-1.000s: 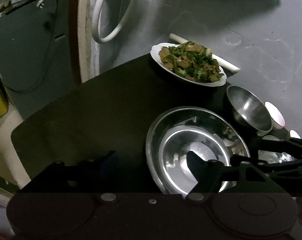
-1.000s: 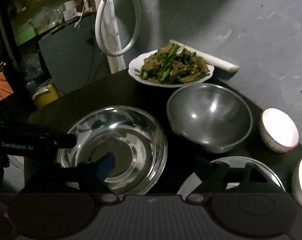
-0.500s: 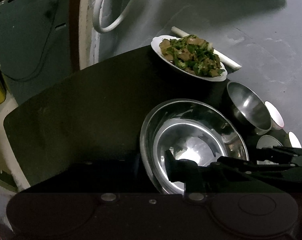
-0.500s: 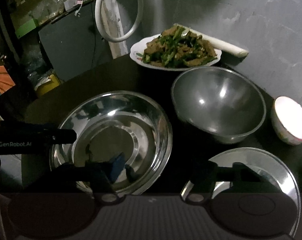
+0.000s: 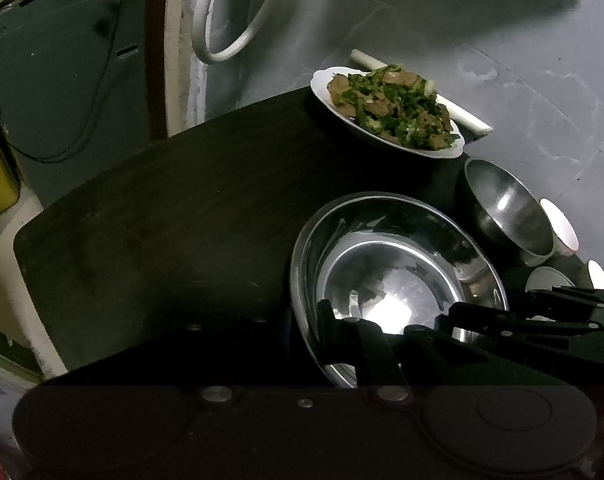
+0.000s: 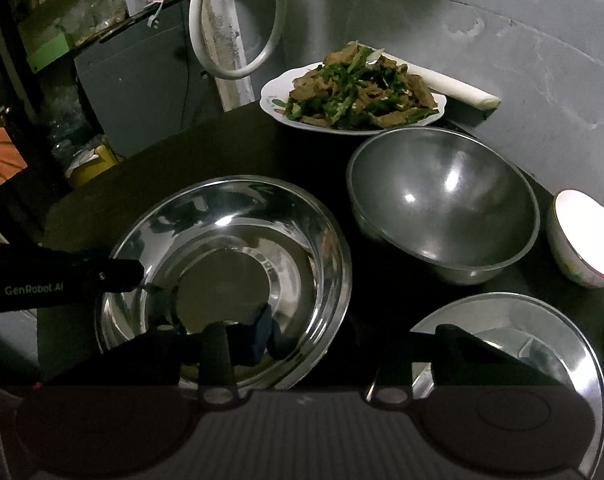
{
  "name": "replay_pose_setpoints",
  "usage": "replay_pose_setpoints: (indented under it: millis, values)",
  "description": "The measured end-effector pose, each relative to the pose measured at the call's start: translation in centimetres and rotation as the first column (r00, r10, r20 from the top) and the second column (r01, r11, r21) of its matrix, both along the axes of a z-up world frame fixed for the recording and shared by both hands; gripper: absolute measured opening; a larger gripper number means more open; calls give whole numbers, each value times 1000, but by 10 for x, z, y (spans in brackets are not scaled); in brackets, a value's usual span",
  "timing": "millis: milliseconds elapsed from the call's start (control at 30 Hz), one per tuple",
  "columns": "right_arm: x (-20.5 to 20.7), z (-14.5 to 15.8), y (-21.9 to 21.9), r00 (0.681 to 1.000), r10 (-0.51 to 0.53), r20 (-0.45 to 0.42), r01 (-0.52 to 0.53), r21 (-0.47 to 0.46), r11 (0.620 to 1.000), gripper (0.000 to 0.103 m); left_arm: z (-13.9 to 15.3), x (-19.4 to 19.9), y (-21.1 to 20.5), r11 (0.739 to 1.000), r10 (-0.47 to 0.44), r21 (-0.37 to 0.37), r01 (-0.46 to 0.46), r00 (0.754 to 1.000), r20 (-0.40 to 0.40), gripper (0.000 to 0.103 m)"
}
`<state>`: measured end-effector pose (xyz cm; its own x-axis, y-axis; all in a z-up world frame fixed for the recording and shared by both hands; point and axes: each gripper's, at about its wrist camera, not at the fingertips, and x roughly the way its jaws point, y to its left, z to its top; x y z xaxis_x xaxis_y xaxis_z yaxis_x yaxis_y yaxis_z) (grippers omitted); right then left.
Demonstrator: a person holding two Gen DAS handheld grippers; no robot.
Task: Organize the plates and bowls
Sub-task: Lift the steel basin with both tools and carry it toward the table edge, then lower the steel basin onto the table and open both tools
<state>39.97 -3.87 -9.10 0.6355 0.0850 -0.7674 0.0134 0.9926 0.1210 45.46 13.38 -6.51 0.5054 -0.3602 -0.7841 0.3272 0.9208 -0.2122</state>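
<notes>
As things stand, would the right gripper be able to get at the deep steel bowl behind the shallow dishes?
Probably yes. The right gripper is open, the deep steel bowl stands empty just ahead of it, and nothing lies between them. The left gripper is busy at the wide steel dish.

A dim home kitchen or back room: a dark table (image 6: 230, 148) carries a white plate of stir-fried greens and meat (image 6: 353, 96) at the top centre, steel bowls (image 6: 441, 204) below it, and at upper left a white hose (image 6: 238, 20) hangs by cluttered shelves (image 6: 82, 12).
</notes>
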Motion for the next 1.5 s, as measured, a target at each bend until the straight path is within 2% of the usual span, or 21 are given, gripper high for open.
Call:
replay_pose_setpoints:
  millis: [100, 500, 767, 900, 1067, 1300, 1500]
  values:
    - [1, 1, -1, 1000, -4, -1, 4, -4, 1000, 32, 0, 0, 0, 1000, 7, -4, -7, 1000, -1, 13]
    - [7, 3, -6, 1000, 18, -15, -17, 14, 1000, 33, 0, 0, -1, 1000, 13, 5, -13, 1000, 4, 13]
    - [4, 2, -10, 1000, -1, -5, 1, 27, 1000, 24, 0, 1, -1, 1000, 15, 8, -15, 1000, 4, 13]
    - [4, 1, -13, 1000, 0, -5, 0, 42, 999, 24, 0, 1, -2, 1000, 14, 13, -14, 1000, 3, 13]
    - [5, 2, -10, 1000, 12, -4, -12, 16, 1000, 25, 0, 2, -3, 1000, 15, 19, -15, 1000, 1, 13]
    - [8, 3, -5, 999, 32, -3, -32, -9, 999, 33, 0, 2, -5, 1000, 15, 26, -15, 1000, 0, 13]
    - [7, 2, -8, 1000, 20, 6, -20, 5, 1000, 21, -2, 4, -5, 999, 27, 33, -27, 1000, 6, 13]
